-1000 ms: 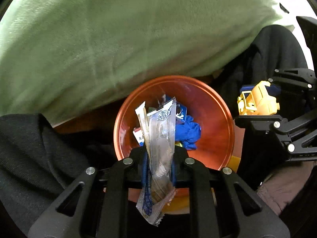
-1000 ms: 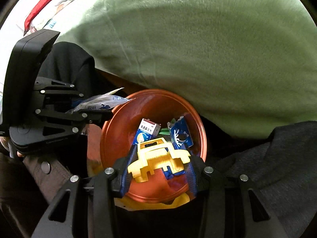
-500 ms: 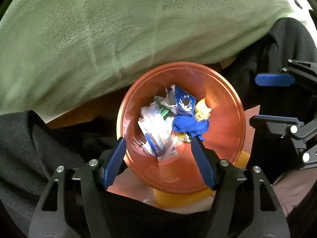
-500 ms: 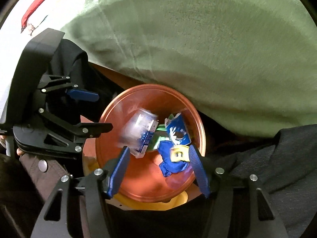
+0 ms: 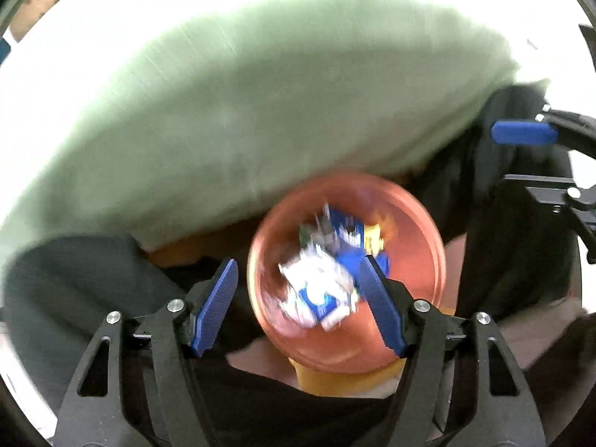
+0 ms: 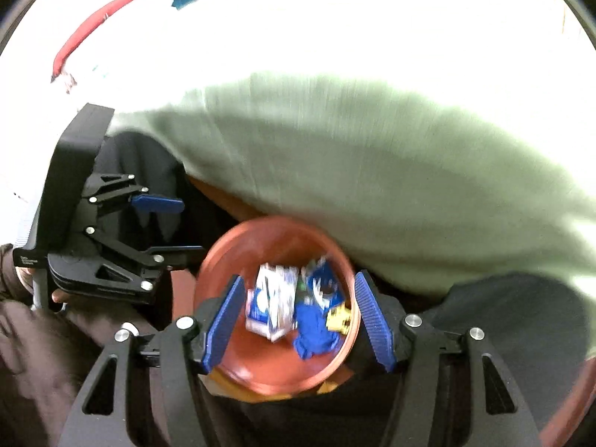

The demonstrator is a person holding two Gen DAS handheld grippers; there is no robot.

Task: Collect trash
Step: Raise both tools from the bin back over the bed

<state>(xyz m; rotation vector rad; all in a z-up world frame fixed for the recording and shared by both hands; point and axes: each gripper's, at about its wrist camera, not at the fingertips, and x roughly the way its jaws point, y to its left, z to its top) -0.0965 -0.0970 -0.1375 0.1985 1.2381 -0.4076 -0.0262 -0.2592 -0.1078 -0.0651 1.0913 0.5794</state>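
Note:
An orange-red bin (image 5: pixel 417 260) (image 6: pixel 238 260) stands below both grippers and holds several pieces of trash: a white and blue wrapper (image 5: pixel 316 290) (image 6: pixel 273 301), a crumpled blue piece (image 6: pixel 314 329) and a small yellow piece (image 5: pixel 372 238) (image 6: pixel 337 318). My left gripper (image 5: pixel 298 305) is open and empty above the bin's left side. My right gripper (image 6: pixel 298 320) is open and empty above the bin. Each gripper shows in the other's view: the right one (image 5: pixel 536 156) and the left one (image 6: pixel 164 227). Both views are motion-blurred.
A large pale green cushion (image 5: pixel 279 111) (image 6: pixel 391 171) lies behind the bin. Dark clothing (image 5: pixel 82 283) (image 6: pixel 503 335) surrounds the bin. A white surface with a red strap (image 6: pixel 100 15) lies further back.
One second ago the left gripper held a clear wrapper and the right a yellow piece. Both opened, the items dropped into the bin, and both grippers have pulled up and back.

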